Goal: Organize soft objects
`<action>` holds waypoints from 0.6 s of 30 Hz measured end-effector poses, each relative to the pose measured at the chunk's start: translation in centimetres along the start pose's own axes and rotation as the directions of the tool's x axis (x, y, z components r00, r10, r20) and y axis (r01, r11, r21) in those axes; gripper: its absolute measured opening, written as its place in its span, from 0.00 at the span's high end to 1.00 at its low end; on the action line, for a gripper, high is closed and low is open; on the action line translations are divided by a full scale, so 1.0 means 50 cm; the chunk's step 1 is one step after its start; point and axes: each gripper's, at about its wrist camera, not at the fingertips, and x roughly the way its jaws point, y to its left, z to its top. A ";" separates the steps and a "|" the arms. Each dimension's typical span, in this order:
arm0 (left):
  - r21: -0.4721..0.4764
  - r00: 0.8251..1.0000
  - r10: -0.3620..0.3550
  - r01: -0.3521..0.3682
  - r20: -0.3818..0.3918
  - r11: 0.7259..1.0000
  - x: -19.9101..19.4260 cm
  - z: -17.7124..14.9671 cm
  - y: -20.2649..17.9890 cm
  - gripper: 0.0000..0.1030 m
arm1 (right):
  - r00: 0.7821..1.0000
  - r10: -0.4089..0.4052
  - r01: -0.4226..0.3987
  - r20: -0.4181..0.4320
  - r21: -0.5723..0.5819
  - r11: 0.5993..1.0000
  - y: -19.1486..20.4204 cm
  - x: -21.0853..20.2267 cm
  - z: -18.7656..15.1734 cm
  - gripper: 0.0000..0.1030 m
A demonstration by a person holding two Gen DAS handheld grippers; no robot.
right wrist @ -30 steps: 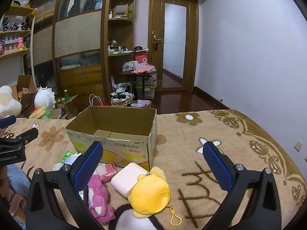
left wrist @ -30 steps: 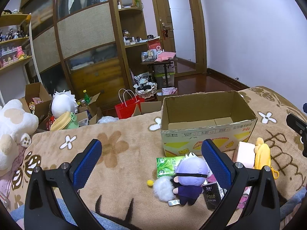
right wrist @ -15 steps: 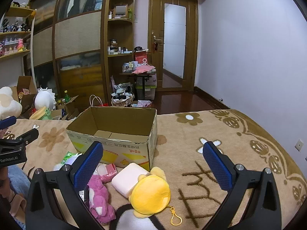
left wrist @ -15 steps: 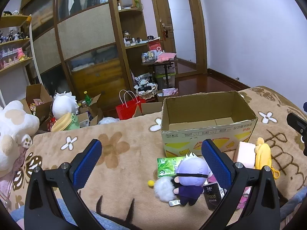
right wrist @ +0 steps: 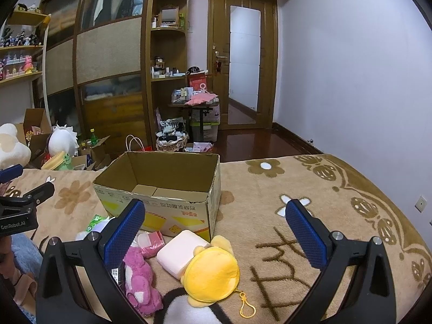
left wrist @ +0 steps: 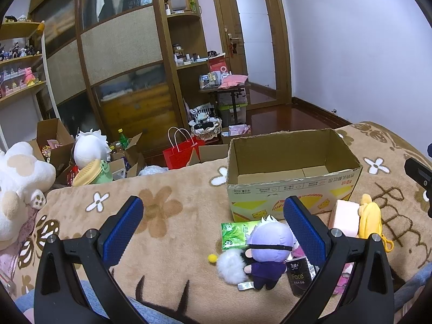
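An open, empty cardboard box stands on the flowered bed blanket. In front of it lie soft things: a purple-haired doll, a white fluffy pompom, a green tissue pack, a pale pink block, a yellow plush pouch, a pink plush. My left gripper is open and empty above the blanket, left of the doll. My right gripper is open and empty above the yellow pouch.
A black tissue pack lies by the doll. A big white plush sits at the bed's left edge. Beyond the bed, the floor holds cartons, a red bag, a wardrobe and a small cluttered table.
Both views shift very slightly. Nothing on the bed has moved and both grippers stay open.
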 end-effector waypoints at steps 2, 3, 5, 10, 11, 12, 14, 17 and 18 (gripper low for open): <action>0.001 1.000 0.001 -0.001 -0.001 1.000 0.000 0.000 0.000 0.00 | 1.000 -0.007 0.007 0.005 -0.004 1.000 -0.002 -0.001 0.001 0.00; 0.001 1.000 0.001 -0.001 -0.001 1.000 0.000 0.000 0.000 0.00 | 1.000 -0.005 0.005 0.008 -0.004 1.000 0.001 -0.001 0.002 0.00; 0.000 1.000 0.000 0.000 -0.001 1.000 -0.001 0.000 0.000 0.00 | 1.000 -0.003 0.003 0.009 -0.004 1.000 -0.001 -0.004 0.002 0.00; 0.001 1.000 0.001 -0.001 0.000 1.000 -0.001 0.000 0.000 0.00 | 1.000 -0.005 0.005 0.010 0.000 1.000 -0.001 -0.005 0.002 0.00; 0.001 1.000 0.001 -0.001 0.000 1.000 -0.001 0.000 -0.001 0.00 | 1.000 -0.004 0.004 0.009 0.002 1.000 0.001 -0.005 0.001 0.00; 0.001 1.000 0.000 0.000 0.000 1.000 -0.001 0.000 0.000 0.00 | 1.000 -0.004 0.004 0.009 0.003 1.000 0.001 -0.006 0.001 0.00; 0.002 1.000 0.001 -0.001 0.000 1.000 -0.001 0.000 -0.001 0.00 | 1.000 -0.005 0.005 0.009 -0.001 1.000 -0.001 -0.005 0.001 0.00; 0.001 1.000 0.001 -0.001 0.000 1.000 -0.001 -0.001 -0.001 0.00 | 1.000 -0.002 0.002 0.009 -0.002 1.000 -0.002 -0.006 0.000 0.00; 0.001 1.000 0.000 0.000 0.000 1.000 -0.001 -0.001 -0.001 0.00 | 1.000 -0.003 0.003 0.009 -0.002 1.000 -0.002 -0.007 0.000 0.00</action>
